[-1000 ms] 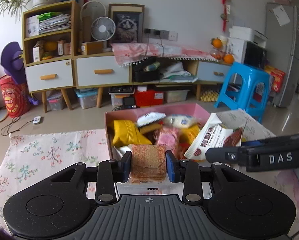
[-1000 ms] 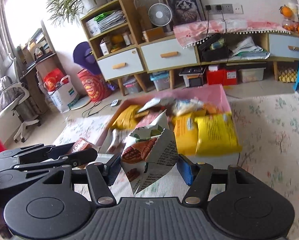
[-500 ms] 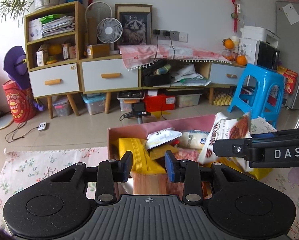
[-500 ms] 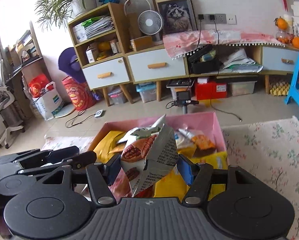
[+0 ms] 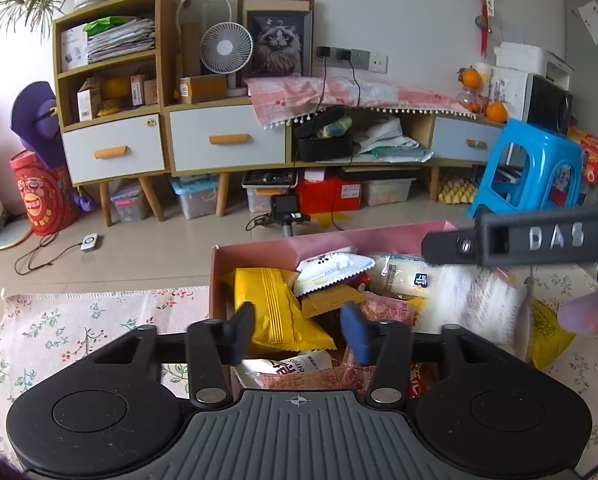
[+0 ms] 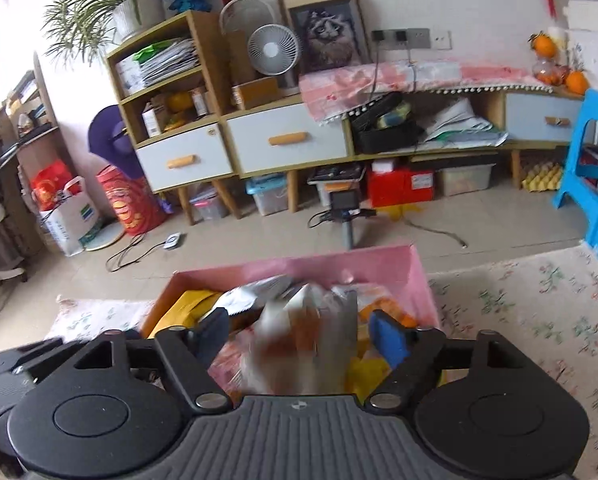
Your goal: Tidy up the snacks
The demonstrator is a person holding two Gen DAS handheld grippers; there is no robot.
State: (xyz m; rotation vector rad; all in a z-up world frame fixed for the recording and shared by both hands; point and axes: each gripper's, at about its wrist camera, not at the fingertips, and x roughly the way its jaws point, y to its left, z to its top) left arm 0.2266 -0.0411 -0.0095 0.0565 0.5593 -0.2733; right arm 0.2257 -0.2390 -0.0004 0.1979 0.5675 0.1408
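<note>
Both grippers hang over the pink box. Left gripper has just opened, nothing between its jaws. Right gripper has just spread, its blurry white pack dropping loose. Packs look light, crinkly, slippery; best pinched at a sealed edge.

snacks piled in the pink box

the pink box stands open on the floral cloth, heaped with packets: a yellow ridged packet tilted at left, a white packet on top, a blurred white-and-brown packet above the pile.

snack packets in box, box on cloth, cabinet behind
</note>
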